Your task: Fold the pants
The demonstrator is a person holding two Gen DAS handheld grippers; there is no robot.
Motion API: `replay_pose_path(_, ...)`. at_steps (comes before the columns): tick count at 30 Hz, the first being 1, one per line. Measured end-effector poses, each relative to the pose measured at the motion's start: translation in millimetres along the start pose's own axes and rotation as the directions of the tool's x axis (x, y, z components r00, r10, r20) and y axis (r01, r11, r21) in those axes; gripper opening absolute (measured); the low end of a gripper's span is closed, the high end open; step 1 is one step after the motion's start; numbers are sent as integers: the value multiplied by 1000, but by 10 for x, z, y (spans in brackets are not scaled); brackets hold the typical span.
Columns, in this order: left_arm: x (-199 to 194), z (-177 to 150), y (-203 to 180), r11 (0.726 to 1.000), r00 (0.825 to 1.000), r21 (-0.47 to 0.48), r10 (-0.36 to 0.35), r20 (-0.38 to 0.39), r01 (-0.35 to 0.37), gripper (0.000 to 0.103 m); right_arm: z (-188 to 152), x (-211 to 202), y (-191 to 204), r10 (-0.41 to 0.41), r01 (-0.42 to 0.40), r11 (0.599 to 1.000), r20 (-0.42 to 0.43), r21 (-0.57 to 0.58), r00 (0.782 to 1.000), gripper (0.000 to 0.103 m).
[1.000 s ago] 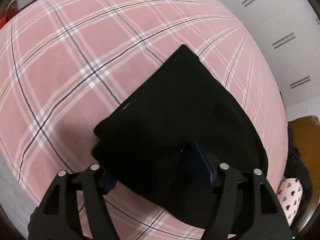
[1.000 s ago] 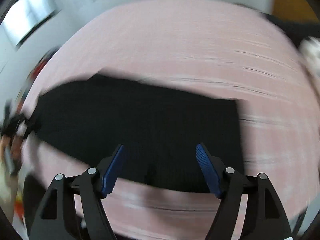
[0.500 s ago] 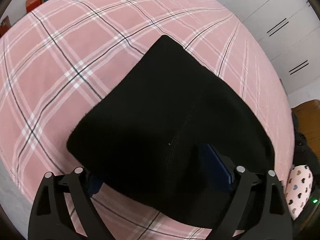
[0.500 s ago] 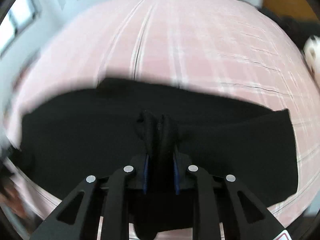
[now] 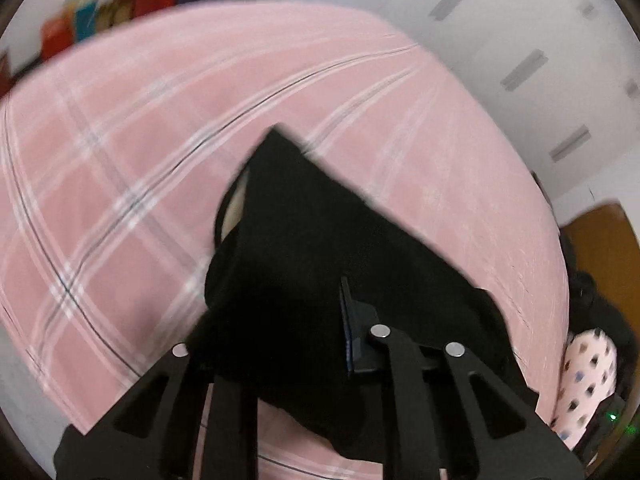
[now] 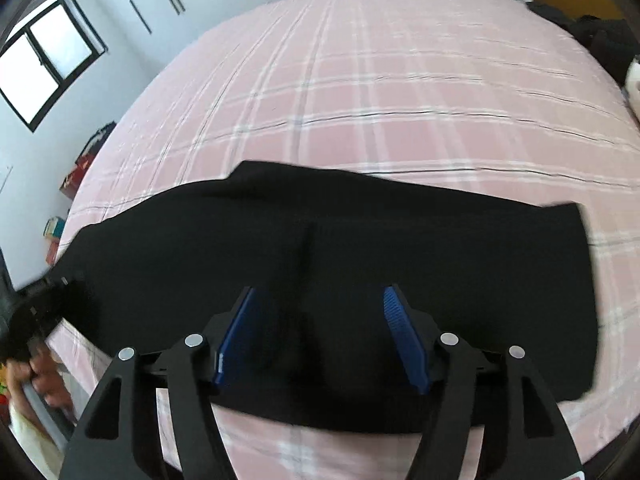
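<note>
Black pants (image 6: 400,248) lie stretched across a pink plaid bed (image 6: 400,80). My right gripper (image 6: 320,320) hovers over their near edge with its jaws opening; the blue pads (image 6: 404,340) stand apart and press on nothing, with fabric below them. In the left wrist view one end of the pants (image 5: 320,240) is bunched and raised off the sheet (image 5: 120,160). My left gripper (image 5: 288,320) is closing on that bunch: one blue pad (image 5: 348,332) presses the cloth and the other finger is hidden by fabric. That gripper (image 6: 40,308) also shows at the pants' left end.
White wardrobe doors (image 5: 520,68) stand beyond the bed. Coloured boxes (image 5: 120,0) line the far wall. A heart-patterned pillow (image 5: 588,372) and dark clothing (image 6: 600,32) sit at the bed's right. A window (image 6: 44,68) is on the left, and a hand (image 6: 36,368) is at the lower left.
The left gripper has gone from wide open to closed on the pants' end and lifted it. The right gripper pinched a fold half a second ago and has now let it go.
</note>
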State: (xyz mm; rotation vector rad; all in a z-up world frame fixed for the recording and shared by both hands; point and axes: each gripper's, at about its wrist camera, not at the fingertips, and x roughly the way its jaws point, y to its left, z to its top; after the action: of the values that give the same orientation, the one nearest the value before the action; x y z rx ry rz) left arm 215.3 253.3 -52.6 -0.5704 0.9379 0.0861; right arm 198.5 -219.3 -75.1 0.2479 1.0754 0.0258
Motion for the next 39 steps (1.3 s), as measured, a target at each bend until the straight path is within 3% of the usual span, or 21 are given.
replay_pose_path(3, -287, -11, -634, 990, 997, 123, -69, 47, 63, 16, -128, -325, -192, -37, 37, 999, 28, 7, 999, 64)
replay_pose_path(5, -423, -101, -1124, 969, 992, 228, -109, 59, 93, 17, -164, -430, -377, -33, 31, 998, 26, 49, 999, 64)
replay_pose_path(7, -406, -220, -1448, 950, 993, 295, -117, 31, 103, 28, -176, -430, -552, -24, 22, 996, 21, 88, 1000, 66)
replay_pose_path(8, -335, -294, -1587, 939, 994, 329, -113, 6, 105, 50, -210, -433, -623, -23, 21, 995, 14, 100, 1000, 66)
replay_pose_path(9, -226, -427, -1676, 932, 999, 359, -53, -6, 52, 69, -232, -438, -662, -16, 16, 994, 3, 111, 1000, 66)
replay_pose_path(10, -111, -522, -1694, 929, 1000, 370, 9, -20, -1, 71, -256, -448, -708, 4, -3, 992, -8, 127, 1000, 66)
replay_pose_path(11, -91, -604, -1648, 929, 999, 369, 20, -40, -4, 71, -266, -487, -778, 22, -20, 991, -11, 133, 1000, 66)
replay_pose_path(14, -93, -747, -1407, 955, 995, 289, -35, -98, 62, 73, -262, -578, -748, 77, -76, 990, -10, 123, 997, 72)
replay_pose_path(17, -263, -833, -1166, 969, 997, 242, -24, -78, 42, 83, -140, -459, -549, 170, -164, 981, -53, 104, 984, 73)
replay_pose_path(21, -576, -856, -825, 974, 999, 227, -7, -53, 19, 86, 90, -76, -123, 357, -339, 931, -146, 135, 923, 78)
replay_pose_path(27, -936, -980, -492, 967, 998, 250, 50, -22, -43, 90, 81, 534, 222, 325, -284, 941, -261, 182, 909, 79)
replay_pose_path(30, -987, -1047, -418, 968, 999, 248, 43, -23, -36, 90, -4, 629, 365, 245, -214, 967, -266, 140, 932, 77)
replay_pose_path(34, -1022, -1087, -455, 965, 1000, 261, 17, -25, -10, 90, -41, 491, 545, 215, -195, 976, -256, 101, 942, 43)
replay_pose_path(39, -992, -1117, -507, 968, 999, 248, -21, -45, 31, 90, 89, 45, 919, 242, -245, 969, -199, 11, 950, 36)
